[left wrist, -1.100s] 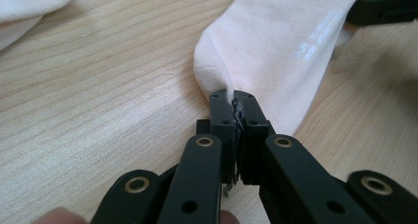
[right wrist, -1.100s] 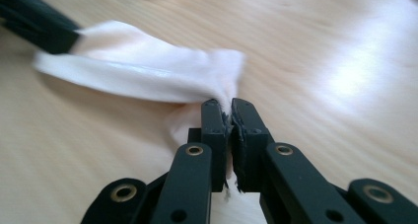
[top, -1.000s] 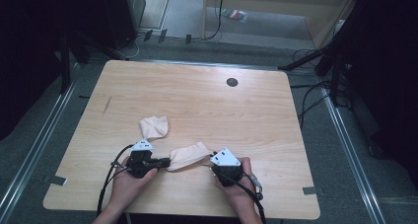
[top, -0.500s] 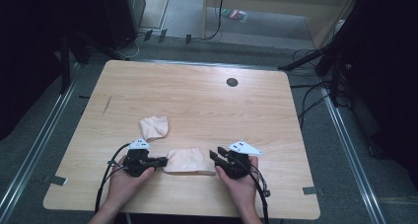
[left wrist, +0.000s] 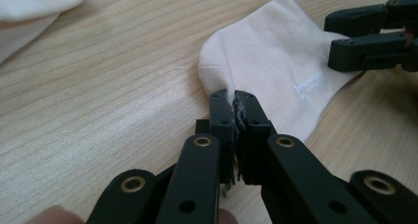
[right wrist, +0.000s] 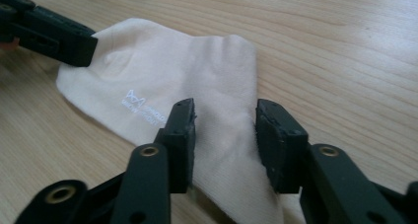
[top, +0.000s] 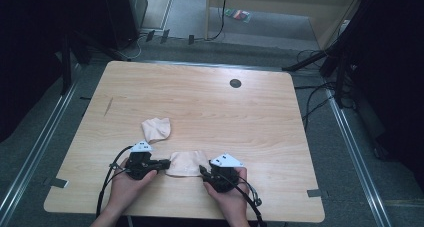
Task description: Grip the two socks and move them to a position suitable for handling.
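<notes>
Sock (top: 186,163) lay flat on the tabletop (top: 210,107) near its front edge, between the two hands, long axis running left to right across the high view. One end pointed at the left hand-held gripper (top: 164,163), the other at the right hand-held gripper (top: 201,170). Bore small white printed writing (right wrist: 143,112) with a little emblem above it, too small to read. Was pinched at its left end by the left hand-held gripper (left wrist: 235,105), jaws closed tight on a fold of fabric. Lay under the right hand-held gripper (right wrist: 224,118), jaws partly apart after just opening, fabric between them but pads not pressing on it. Second sock (top: 156,129) lay crumpled farther back, near the first but apart. Dark round hole (top: 235,83) sat toward the tabletop's far side.
</notes>
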A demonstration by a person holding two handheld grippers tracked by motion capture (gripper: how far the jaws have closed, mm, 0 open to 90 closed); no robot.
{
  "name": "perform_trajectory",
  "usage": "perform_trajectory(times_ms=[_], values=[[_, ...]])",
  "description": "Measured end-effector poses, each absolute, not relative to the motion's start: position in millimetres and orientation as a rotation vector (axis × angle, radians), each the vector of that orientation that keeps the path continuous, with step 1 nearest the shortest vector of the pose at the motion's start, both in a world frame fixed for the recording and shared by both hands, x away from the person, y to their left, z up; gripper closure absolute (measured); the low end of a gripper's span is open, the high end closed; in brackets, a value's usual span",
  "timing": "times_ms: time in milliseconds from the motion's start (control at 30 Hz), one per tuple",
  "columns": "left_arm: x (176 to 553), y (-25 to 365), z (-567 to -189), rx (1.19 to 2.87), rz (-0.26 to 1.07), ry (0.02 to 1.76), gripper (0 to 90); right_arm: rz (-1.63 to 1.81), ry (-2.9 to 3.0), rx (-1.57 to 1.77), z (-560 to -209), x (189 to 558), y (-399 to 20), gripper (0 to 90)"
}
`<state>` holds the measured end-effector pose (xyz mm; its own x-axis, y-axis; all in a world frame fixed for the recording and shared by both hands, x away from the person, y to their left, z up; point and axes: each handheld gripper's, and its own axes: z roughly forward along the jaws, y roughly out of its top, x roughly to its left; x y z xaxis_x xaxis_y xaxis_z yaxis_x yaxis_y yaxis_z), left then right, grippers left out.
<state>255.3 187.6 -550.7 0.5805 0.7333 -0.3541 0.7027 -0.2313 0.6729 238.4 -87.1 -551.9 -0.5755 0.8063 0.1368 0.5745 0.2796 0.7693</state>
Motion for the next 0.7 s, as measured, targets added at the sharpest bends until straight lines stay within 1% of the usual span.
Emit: perform_trajectory(times_ms=[33, 100, 167, 267, 367, 433, 500, 600, 700], values=[[255, 188, -551, 1.963, 0.042, 1.149, 87.4, 1.183, 2.277, 1.25, -552, 237, -86, 65.4], [256, 188, -551, 1.95, 0.033, 1.146, 81.9, 1.179, 2.295, 1.212, -552, 236, -85, 79.4], [255, 188, -550, 1.933, 0.025, 1.13, 77.2, 1.156, 2.309, 1.173, -550, 236, -85, 83.0], [254, 190, -546, 1.889, 0.054, 1.113, 65.2, 1.119, 2.319, 1.156, -544, 240, -92, 84.0], [254, 194, -544, 1.865, 0.072, 1.107, 59.6, 1.062, 2.231, 1.105, -530, 243, -109, 84.0], [255, 198, -542, 1.832, 0.087, 1.111, 59.3, 0.968, 2.17, 0.999, -521, 243, -117, 83.9], [255, 199, -542, 1.832, 0.097, 1.12, 59.0, 0.834, 2.112, 0.856, -518, 239, -115, 83.8], [255, 197, -544, 1.849, 0.097, 1.13, 59.0, 0.667, 2.053, 0.627, -524, 229, -99, 83.0], [255, 195, -545, 1.861, 0.094, 1.131, 59.0, 0.654, 2.091, 0.485, -536, 220, -81, 79.1]])
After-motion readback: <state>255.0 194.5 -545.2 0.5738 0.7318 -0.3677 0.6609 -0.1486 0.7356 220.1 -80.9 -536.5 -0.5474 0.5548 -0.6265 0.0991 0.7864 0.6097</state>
